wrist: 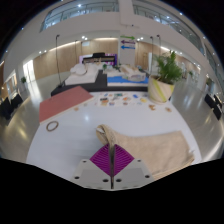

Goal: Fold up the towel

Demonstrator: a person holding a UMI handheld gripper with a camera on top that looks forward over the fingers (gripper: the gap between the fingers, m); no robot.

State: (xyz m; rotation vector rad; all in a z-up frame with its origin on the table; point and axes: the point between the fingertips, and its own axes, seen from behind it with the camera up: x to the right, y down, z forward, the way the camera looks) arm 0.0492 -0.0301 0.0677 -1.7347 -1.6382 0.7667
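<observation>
A beige towel (150, 148) lies on the white table (70, 140), spreading to the right of my fingers. My gripper (111, 160) is shut on a corner of the towel: the fabric rises in a narrow strip (105, 135) from between the two purple pads (103, 160), which are pressed together with only a thin line between them. The rest of the towel rests crumpled on the table just ahead and to the right.
A red mat (62, 101) lies on the table's left far side, a dark ring (52, 126) nearer. Small items (118, 99) sit at the far middle, a potted plant (163, 78) at the far right. Tables and chairs stand beyond.
</observation>
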